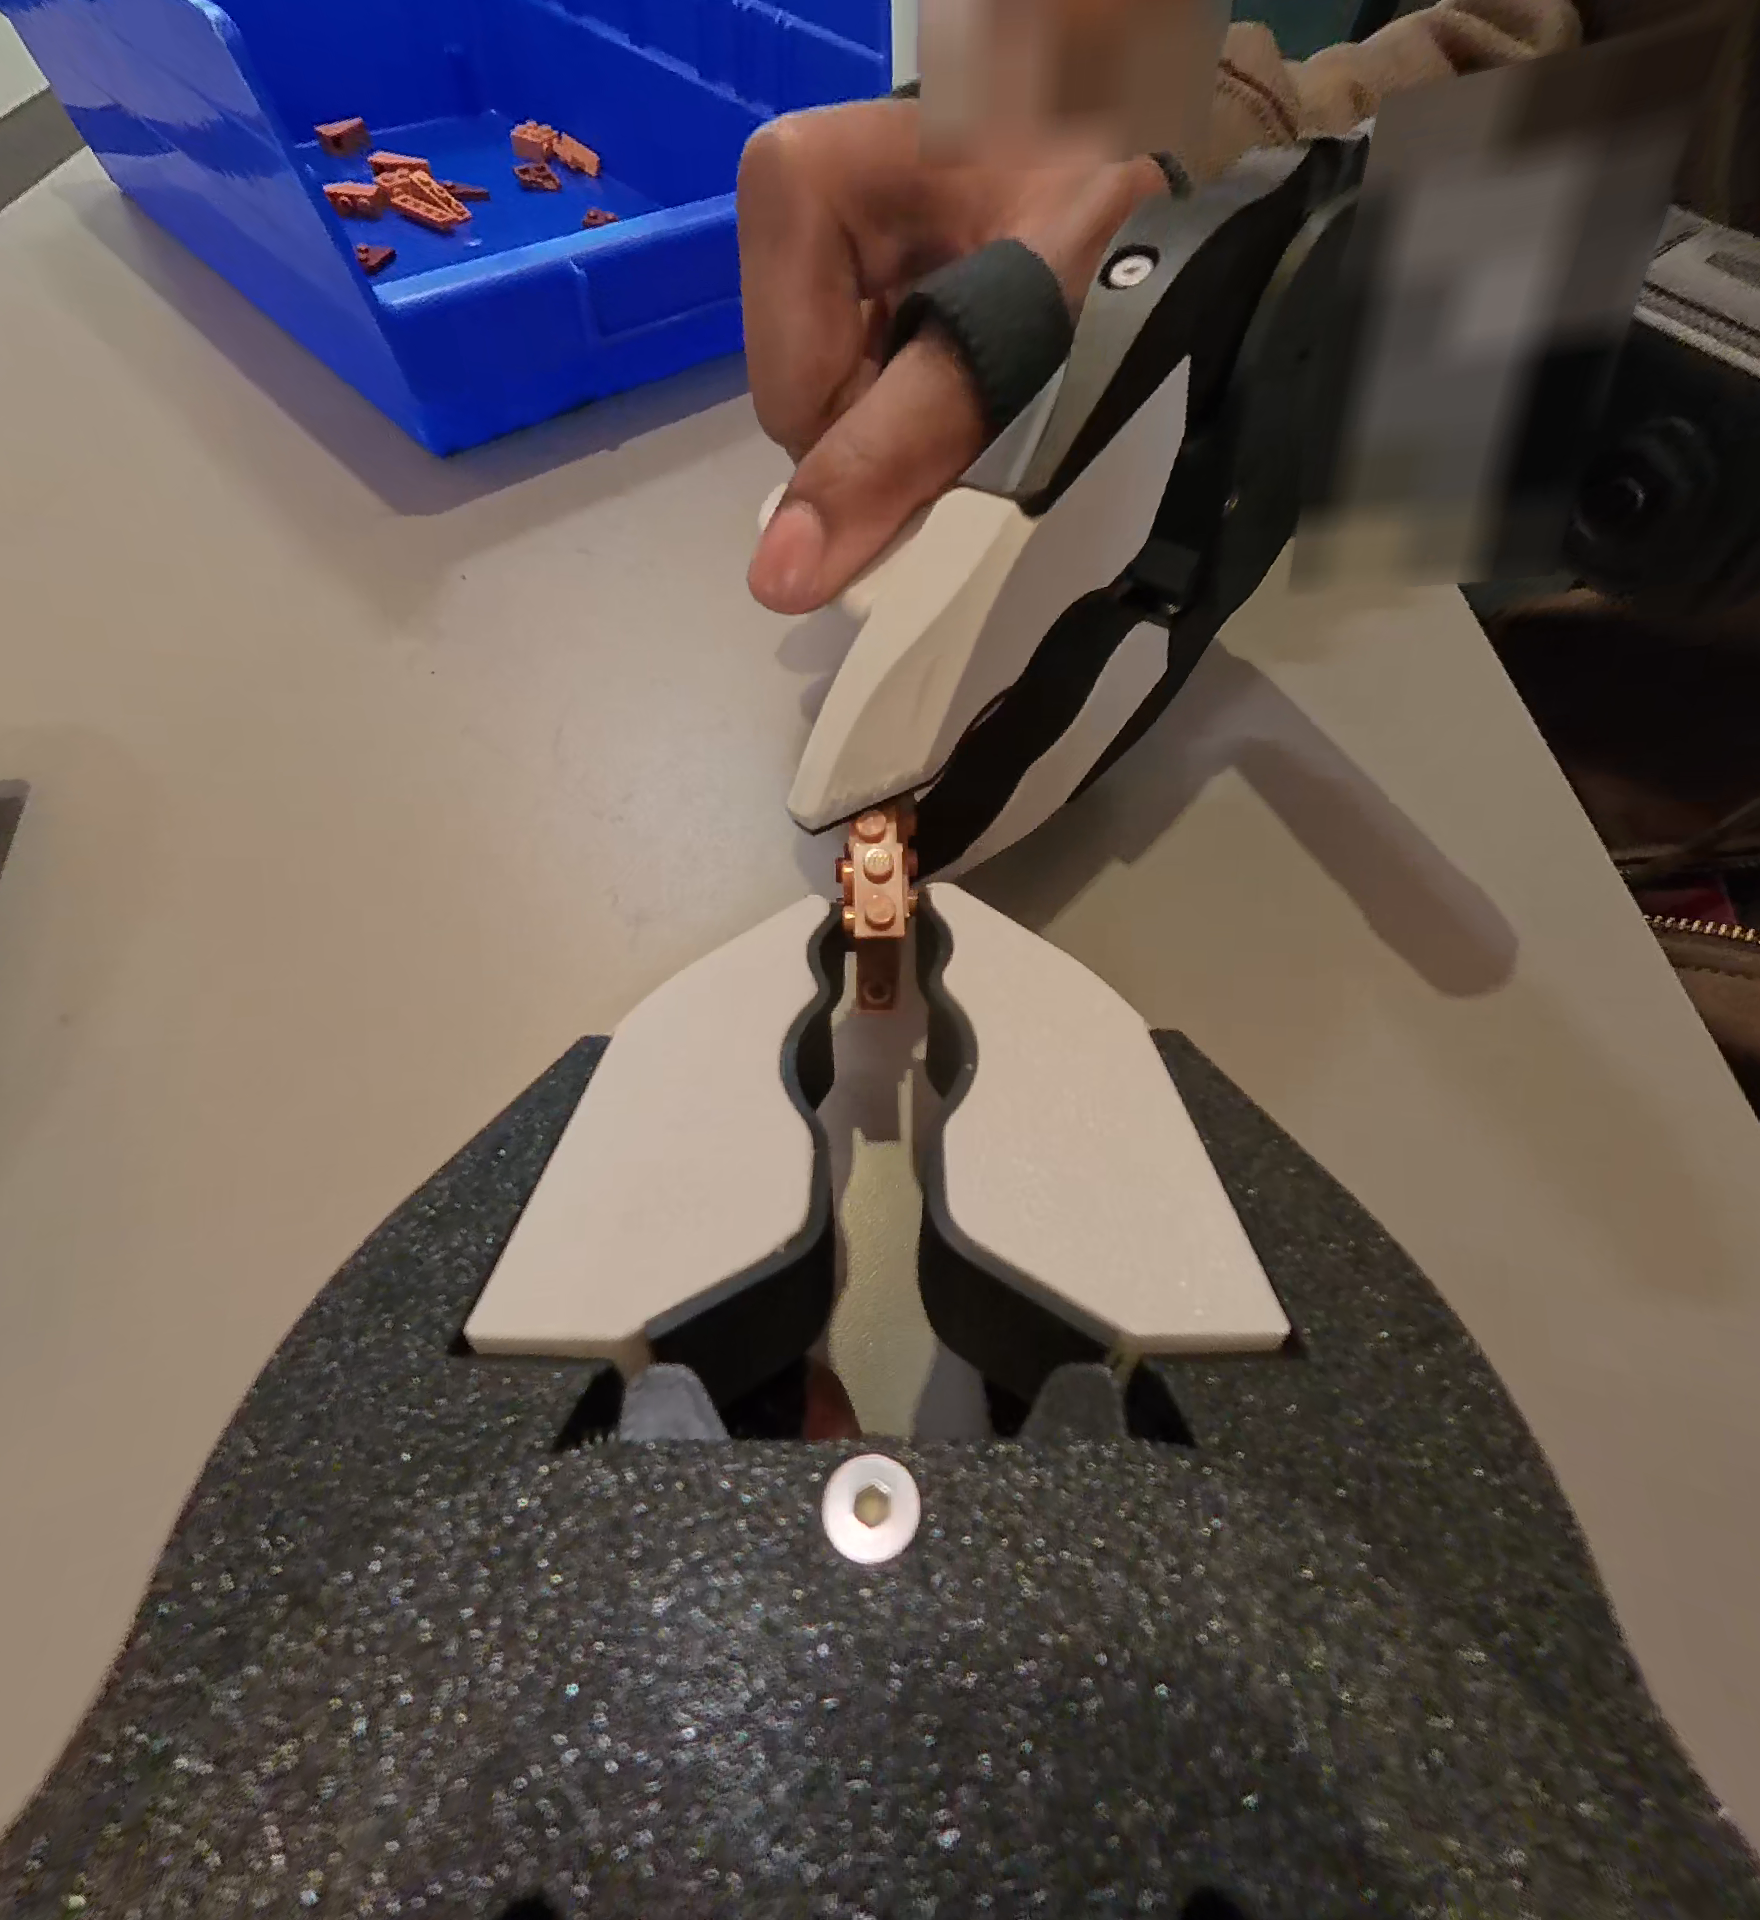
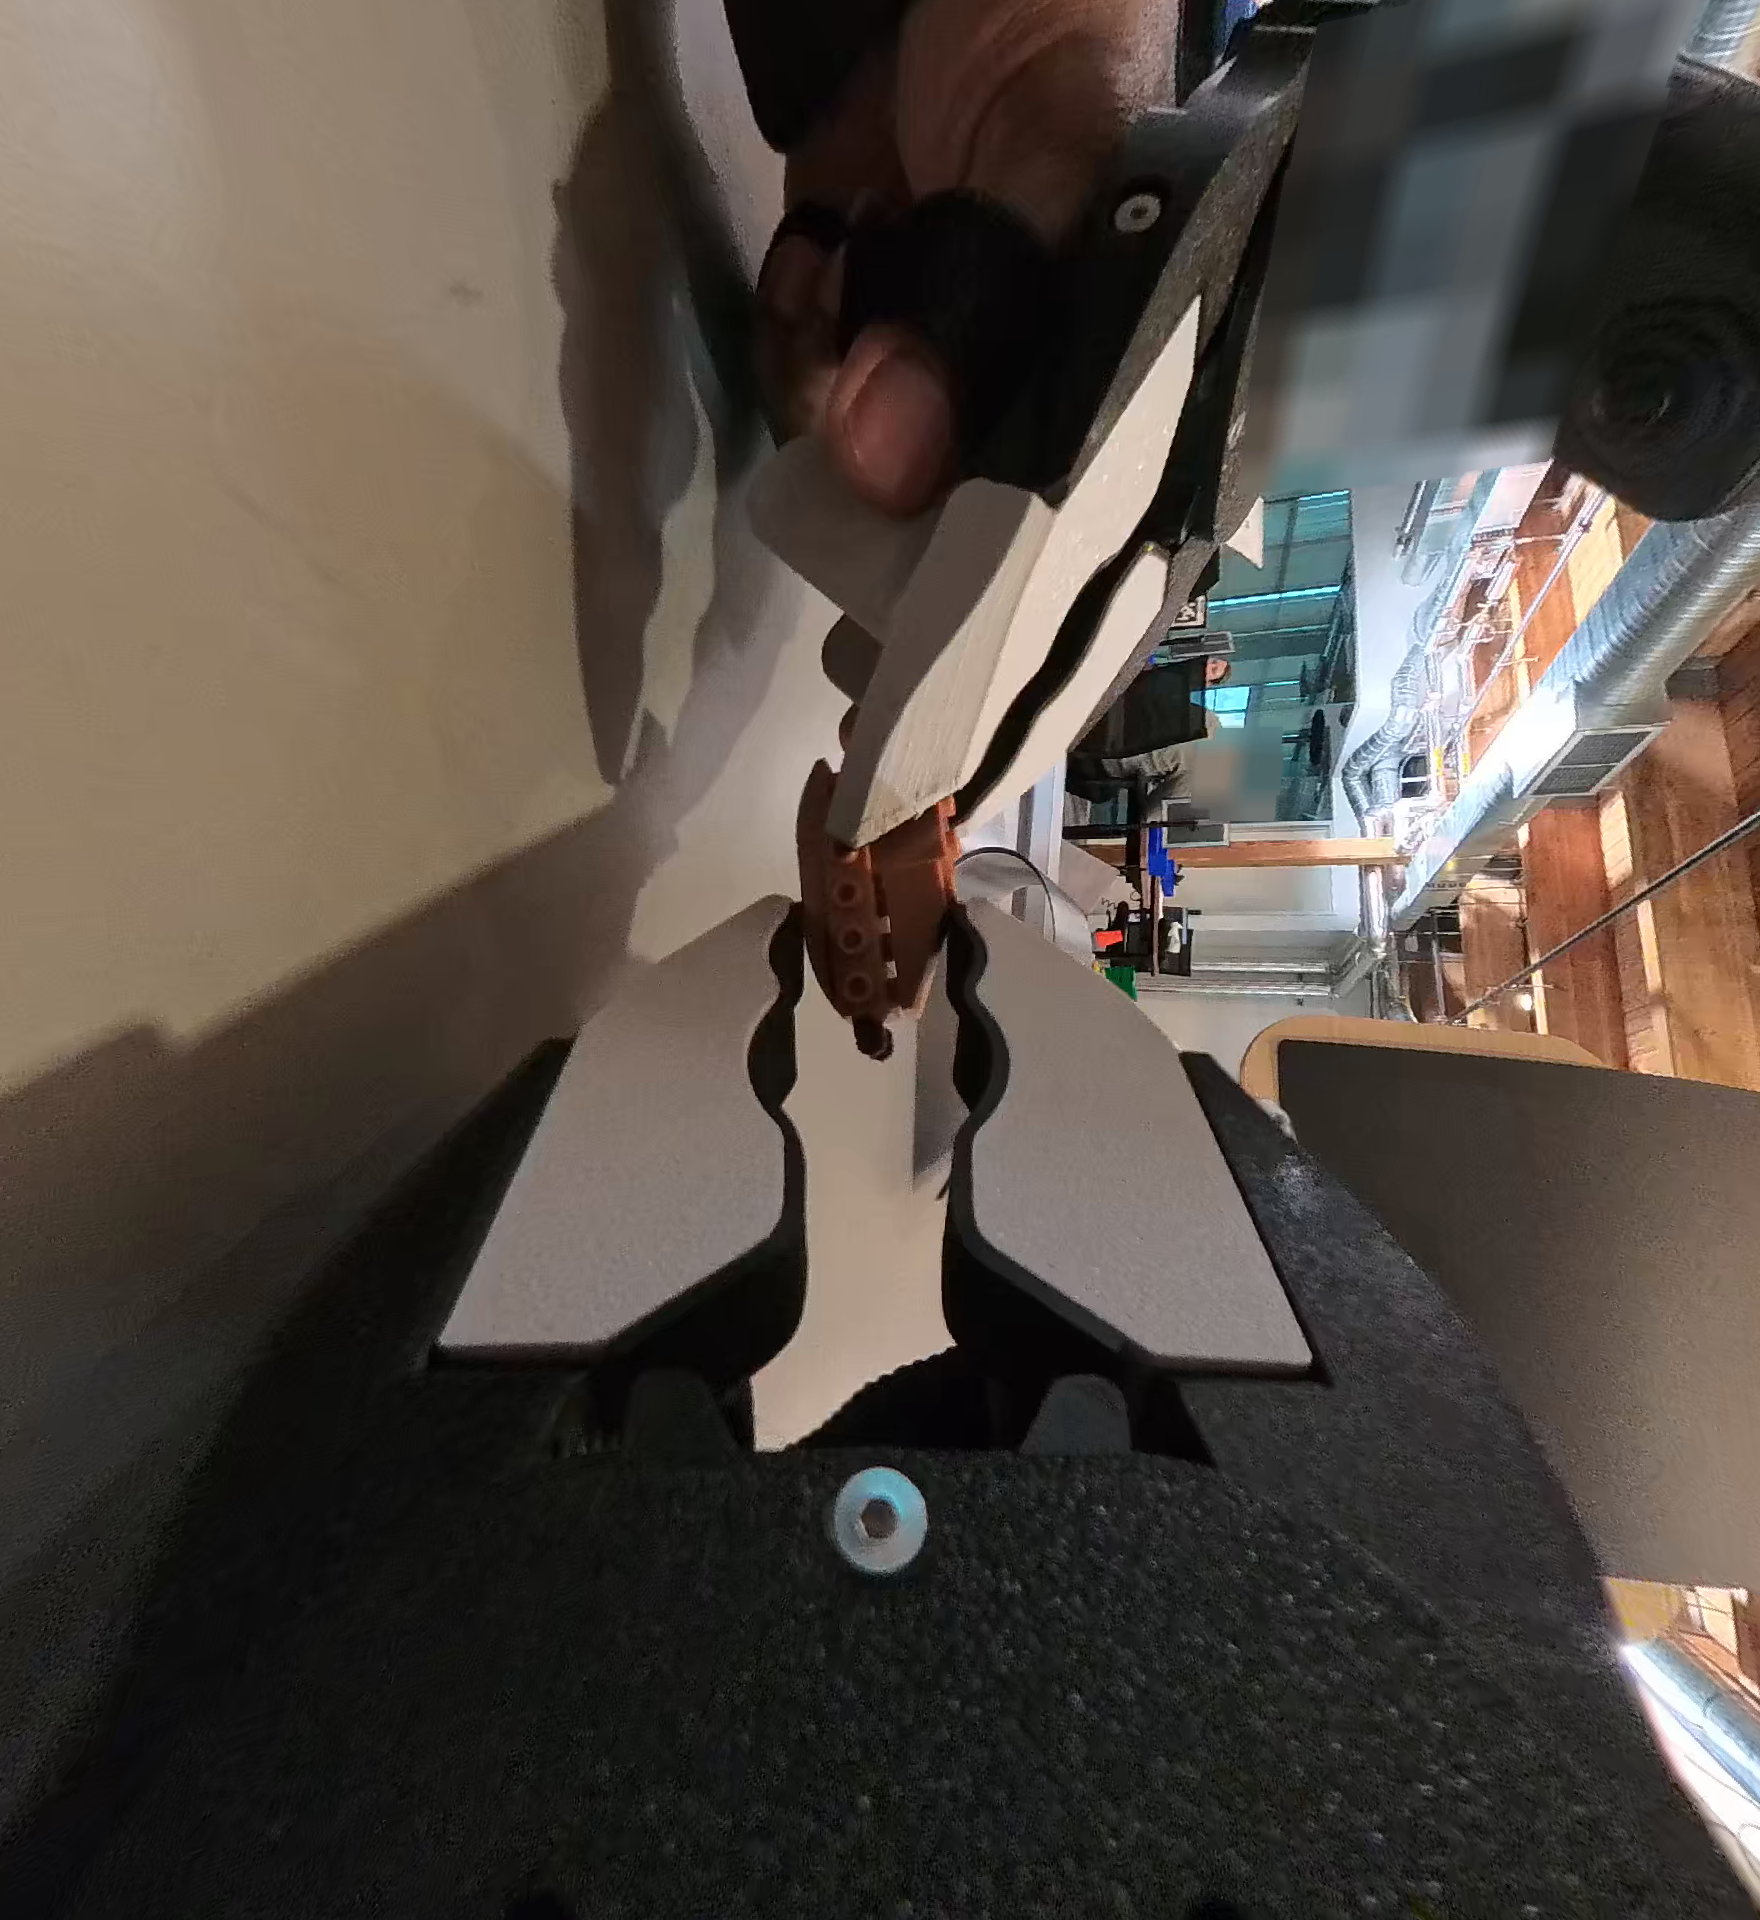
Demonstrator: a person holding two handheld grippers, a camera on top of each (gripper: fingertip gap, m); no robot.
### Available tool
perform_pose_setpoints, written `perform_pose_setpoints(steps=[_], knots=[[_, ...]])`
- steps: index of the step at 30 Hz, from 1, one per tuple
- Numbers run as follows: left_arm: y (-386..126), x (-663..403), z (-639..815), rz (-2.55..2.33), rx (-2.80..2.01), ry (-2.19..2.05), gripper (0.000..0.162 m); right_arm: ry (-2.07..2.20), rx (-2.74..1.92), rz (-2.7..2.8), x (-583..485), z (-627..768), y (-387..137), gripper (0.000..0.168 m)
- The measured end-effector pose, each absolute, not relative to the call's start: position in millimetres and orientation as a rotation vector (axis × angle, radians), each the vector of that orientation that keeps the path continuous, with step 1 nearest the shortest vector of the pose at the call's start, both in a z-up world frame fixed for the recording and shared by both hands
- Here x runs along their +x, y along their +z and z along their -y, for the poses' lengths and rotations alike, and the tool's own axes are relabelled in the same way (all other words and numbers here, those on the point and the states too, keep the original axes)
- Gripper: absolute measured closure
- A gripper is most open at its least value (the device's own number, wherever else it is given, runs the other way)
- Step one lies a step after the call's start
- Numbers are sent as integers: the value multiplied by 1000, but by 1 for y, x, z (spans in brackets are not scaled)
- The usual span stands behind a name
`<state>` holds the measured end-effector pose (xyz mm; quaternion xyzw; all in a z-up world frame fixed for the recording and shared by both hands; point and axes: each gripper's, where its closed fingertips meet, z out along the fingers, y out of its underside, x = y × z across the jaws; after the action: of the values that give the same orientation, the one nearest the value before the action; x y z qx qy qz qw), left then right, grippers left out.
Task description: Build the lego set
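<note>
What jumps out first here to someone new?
The small brown lego piece at centre, pinched between both grippers above the table: the left gripper grips its lower part, while the right gripper meets it from above. Next, the blue bin at the table's far left, with loose brown lego parts on its floor.

Lego assembly (image 1: 877,894): reddish brown
Bin (image 1: 502,301): glossy blue
Loose pieces in bin (image 1: 419,192): reddish brown
Table (image 1: 336,831): plain beige
Left gripper (image 1: 881,920): pale grey fingers, speckled black body
Right gripper (image 2: 871,920): same grey and black
</note>
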<state>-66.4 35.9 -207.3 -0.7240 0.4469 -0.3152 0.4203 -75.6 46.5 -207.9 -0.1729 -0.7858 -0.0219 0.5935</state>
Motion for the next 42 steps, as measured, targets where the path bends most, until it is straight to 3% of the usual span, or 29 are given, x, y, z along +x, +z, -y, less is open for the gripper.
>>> perform_pose_setpoints(steps=[42], knots=[[-202, -66, -36, -1043, -1829, -896, 150, -27, -403, 1806, -75, -45, -202, 142]])
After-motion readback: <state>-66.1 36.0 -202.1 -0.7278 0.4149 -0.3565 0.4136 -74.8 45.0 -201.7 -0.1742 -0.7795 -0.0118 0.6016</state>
